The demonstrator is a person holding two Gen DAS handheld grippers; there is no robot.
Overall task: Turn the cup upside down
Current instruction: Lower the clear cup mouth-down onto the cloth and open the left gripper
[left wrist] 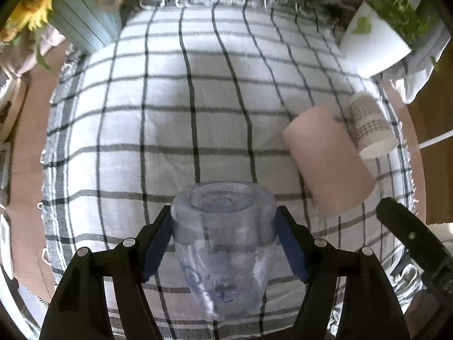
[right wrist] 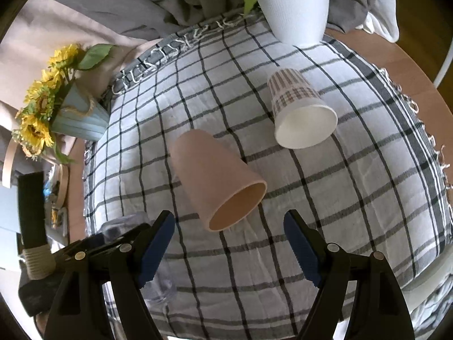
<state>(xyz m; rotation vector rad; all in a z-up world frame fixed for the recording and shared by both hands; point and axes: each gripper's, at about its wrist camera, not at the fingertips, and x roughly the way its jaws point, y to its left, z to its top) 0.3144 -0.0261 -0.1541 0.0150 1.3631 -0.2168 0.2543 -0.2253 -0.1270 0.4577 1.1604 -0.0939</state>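
We see the left gripper (left wrist: 223,243) clamped on a clear plastic cup (left wrist: 223,226), its blue pads (left wrist: 157,252) pressing both sides (the base points away from the camera) above the near edge of the checked cloth (left wrist: 170,85). The right gripper (right wrist: 229,243) has its fingers spread apart, holding nothing. Just ahead of it a pink cup (right wrist: 218,181) lies on its side mid-cloth, and a patterned paper cup (right wrist: 300,110) lies toward the cloth's right edge.

Two cups (right wrist: 218,181) (right wrist: 301,113) lying on cloth (right wrist: 354,198); planter (right wrist: 294,5) behind, possibly touching cloth.
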